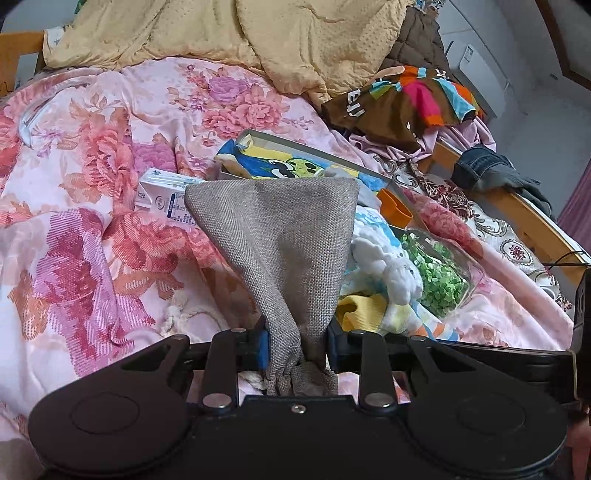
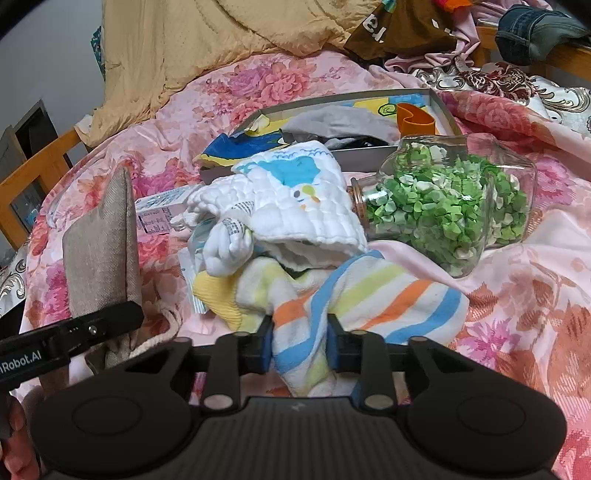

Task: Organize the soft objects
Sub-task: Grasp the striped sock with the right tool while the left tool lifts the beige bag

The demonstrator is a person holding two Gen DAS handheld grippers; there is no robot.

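Note:
My left gripper [image 1: 297, 343] is shut on the bunched neck of a grey-brown burlap pouch [image 1: 280, 236], which stands up over the floral bedspread [image 1: 92, 221]. The same pouch [image 2: 101, 243] shows at the left of the right wrist view. My right gripper [image 2: 300, 347] is shut on a fold of a striped towel [image 2: 369, 299] lying in a heap of soft things. In that heap are a white quilted cloth with a blue print [image 2: 295, 199], a white knitted piece [image 2: 225, 251] and a yellow cloth [image 2: 218, 295].
A glass jar of green bits [image 2: 443, 210] lies on its side right of the heap. Behind it is a shallow grey box [image 2: 439, 107] holding cloths and an orange item. A small carton [image 1: 162, 192], a tan quilt [image 1: 221, 33], piled clothes [image 1: 406, 99] and the wooden bed rail [image 1: 528, 214] surround them.

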